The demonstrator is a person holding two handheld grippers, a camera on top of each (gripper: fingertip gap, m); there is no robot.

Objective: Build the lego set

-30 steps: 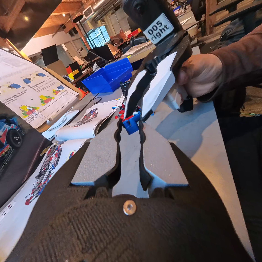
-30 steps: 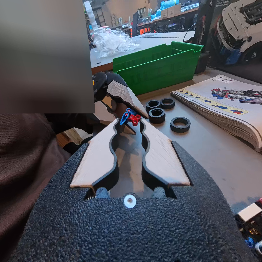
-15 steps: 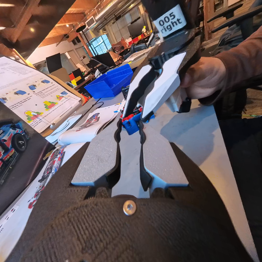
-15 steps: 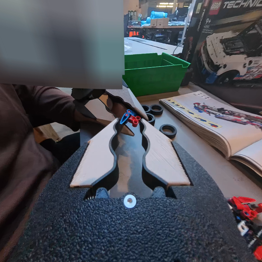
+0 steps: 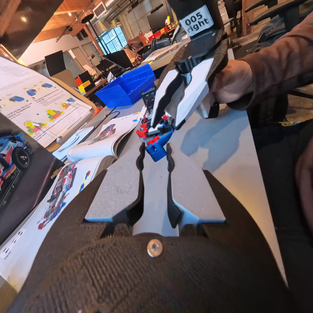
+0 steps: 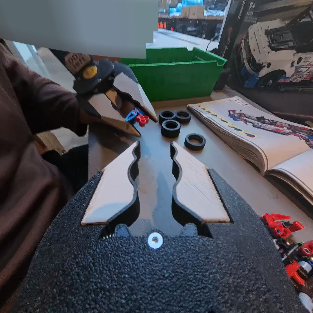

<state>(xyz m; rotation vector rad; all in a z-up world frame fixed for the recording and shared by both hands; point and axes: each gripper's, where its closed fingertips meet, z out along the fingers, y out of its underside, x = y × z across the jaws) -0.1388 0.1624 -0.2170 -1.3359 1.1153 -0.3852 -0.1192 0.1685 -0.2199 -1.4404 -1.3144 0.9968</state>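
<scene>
My left gripper (image 5: 155, 146) is shut on a small blue piece with a red connector (image 5: 155, 150) and holds it above the grey table (image 5: 220, 152). The right wrist view shows the same piece (image 6: 137, 117) between the left gripper's (image 6: 147, 127) tips. My right gripper (image 6: 155, 144) is open and empty, a short way back from the piece. In the left wrist view it (image 5: 165, 126) hangs above and behind the piece, over the part-built red, black and white model (image 5: 152, 130). The model also shows at the lower right of the right wrist view (image 6: 294, 250).
Several black tyres (image 6: 170, 128) lie on the table beyond the left gripper. An open instruction booklet (image 6: 254, 128) lies to the right, with a green bin (image 6: 177, 76) and the set's box (image 6: 271, 50) behind. A blue bin (image 5: 125, 91) and a propped sheet (image 5: 33, 101) stand farther off. Left and right tips are no more than a few centimetres apart.
My right gripper has let go of the red connector, opened a little and drawn back from the piece. My left gripper still holds the blue and red piece.
</scene>
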